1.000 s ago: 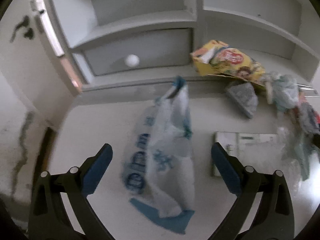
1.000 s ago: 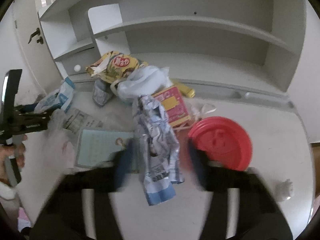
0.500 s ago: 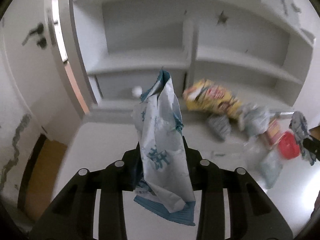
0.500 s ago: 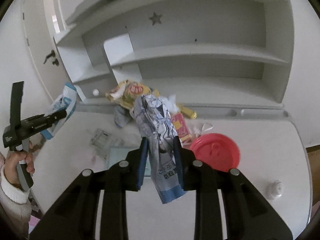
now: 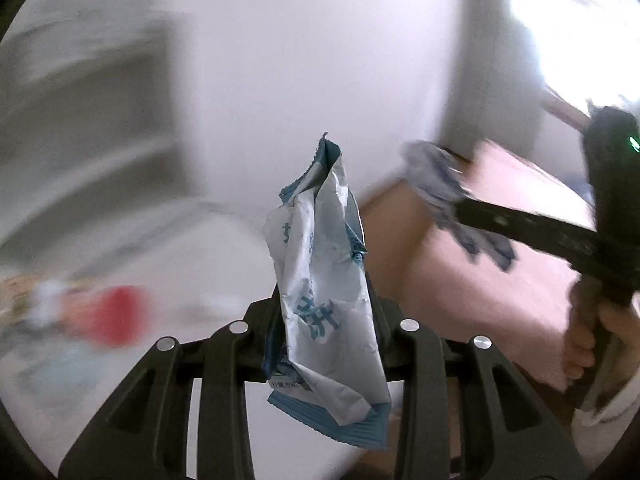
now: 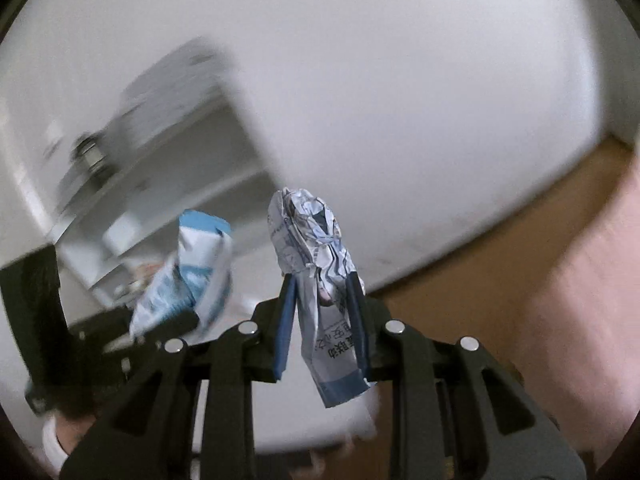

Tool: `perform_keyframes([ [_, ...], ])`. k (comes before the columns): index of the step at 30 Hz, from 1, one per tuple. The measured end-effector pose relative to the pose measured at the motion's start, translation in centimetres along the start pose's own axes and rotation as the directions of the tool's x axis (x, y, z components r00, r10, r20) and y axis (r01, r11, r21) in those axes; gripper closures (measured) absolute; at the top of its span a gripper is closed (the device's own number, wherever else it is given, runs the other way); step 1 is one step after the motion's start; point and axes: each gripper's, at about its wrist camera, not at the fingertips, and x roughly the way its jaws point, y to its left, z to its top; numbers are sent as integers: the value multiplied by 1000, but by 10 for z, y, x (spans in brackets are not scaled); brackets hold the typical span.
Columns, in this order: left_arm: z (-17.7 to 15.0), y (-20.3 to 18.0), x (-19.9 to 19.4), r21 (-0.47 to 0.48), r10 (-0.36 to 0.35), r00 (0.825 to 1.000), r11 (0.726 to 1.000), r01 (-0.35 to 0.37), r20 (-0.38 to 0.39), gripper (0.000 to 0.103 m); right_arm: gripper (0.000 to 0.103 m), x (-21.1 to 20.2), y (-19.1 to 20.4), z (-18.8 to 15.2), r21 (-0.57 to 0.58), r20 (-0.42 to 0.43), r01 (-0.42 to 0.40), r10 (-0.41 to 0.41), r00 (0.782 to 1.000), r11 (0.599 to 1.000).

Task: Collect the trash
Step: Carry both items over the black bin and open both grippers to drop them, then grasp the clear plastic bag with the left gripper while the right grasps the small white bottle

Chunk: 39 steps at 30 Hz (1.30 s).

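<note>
My left gripper (image 5: 324, 312) is shut on a white and blue snack wrapper (image 5: 324, 280), which stands upright between the fingers, held in the air. My right gripper (image 6: 322, 300) is shut on a crumpled silver and blue wrapper (image 6: 316, 260), also lifted. The right gripper with its wrapper (image 5: 448, 196) shows at the right of the left wrist view. The left gripper's wrapper (image 6: 196, 272) shows at the left of the right wrist view.
Both views are blurred by motion. A white desk top (image 5: 180, 264) with a red lid (image 5: 120, 312) and other litter lies at lower left. A white wall (image 6: 400, 100) fills the background. Wooden floor (image 6: 500, 260) and a pink surface (image 5: 500, 216) lie to the right.
Both grippers closed on their wrappers, lifted them off the desk and have swung right, away from the shelves toward the wall and floor.
</note>
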Motion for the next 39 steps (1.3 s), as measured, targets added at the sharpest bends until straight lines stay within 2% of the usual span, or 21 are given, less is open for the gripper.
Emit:
perform_keyframes([
  [2,-11,-58,48,76,-99,989,991,108,-105,69,77,-9,-66,-18,131,-36,55,-51,998,990],
  [4,-32,-97,90,113,-161,962,975,190,-222,69,77,-7,-116,-43,236,-91,92,-72,993,967],
  [5,-47,-113,112,126,-180,941,967,223,-286,69,77,3,-147,-63,305,-138,117,-78,987,945],
  [7,-89,-137,164,115,-202,877,954,277,-435,70,77,26,-185,-96,392,-222,157,-72,972,907],
  [9,-125,-140,210,103,-171,828,959,264,-534,70,77,58,-216,-138,446,-330,217,-65,942,868],
  [14,-178,-111,300,69,-76,739,984,164,-669,70,77,124,-254,-211,495,-521,312,-11,854,811],
  [17,-184,-97,333,76,-47,711,987,140,-702,70,77,146,-260,-231,475,-582,361,-21,813,803],
  [20,-189,-90,349,60,-48,692,990,131,-721,70,77,163,-263,-234,496,-599,370,0,801,786],
  [22,-190,-91,359,47,-56,687,990,130,-724,70,77,174,-267,-230,499,-605,369,10,797,784],
  [24,-192,-100,354,44,-63,696,990,135,-715,68,77,178,-267,-230,504,-602,367,14,798,782],
  [26,-187,-102,358,29,-75,709,991,134,-701,53,74,180,-268,-228,512,-595,365,15,803,778],
  [28,-187,-105,357,-4,-108,708,989,147,-697,14,52,177,-269,-225,517,-582,360,11,813,777],
  [29,-186,-107,357,-14,-124,712,987,158,-691,9,28,175,-268,-222,514,-571,361,-3,821,778],
  [30,-184,-113,353,-17,-138,719,985,173,-682,8,20,170,-265,-220,507,-557,364,-25,830,781],
  [33,-178,-130,340,8,-160,724,975,223,-671,8,20,143,-262,-202,499,-518,389,-94,850,775],
  [34,-174,-141,328,27,-172,736,968,251,-654,8,20,134,-259,-196,492,-507,403,-122,853,772],
  [35,-166,-153,309,50,-195,758,957,287,-622,8,20,115,-254,-184,448,-489,451,-210,847,772],
  [36,-155,-166,285,73,-227,787,943,326,-574,8,19,101,-248,-174,386,-471,511,-312,825,768],
  [37,-145,-173,267,90,-256,807,931,354,-532,8,19,84,-239,-162,311,-437,582,-430,790,752],
  [38,-132,-179,241,115,-292,832,915,386,-472,8,14,63,-224,-146,236,-371,656,-557,743,717],
  [39,-119,-183,217,135,-321,850,903,408,-418,8,8,44,-210,-134,205,-296,692,-631,718,692],
])
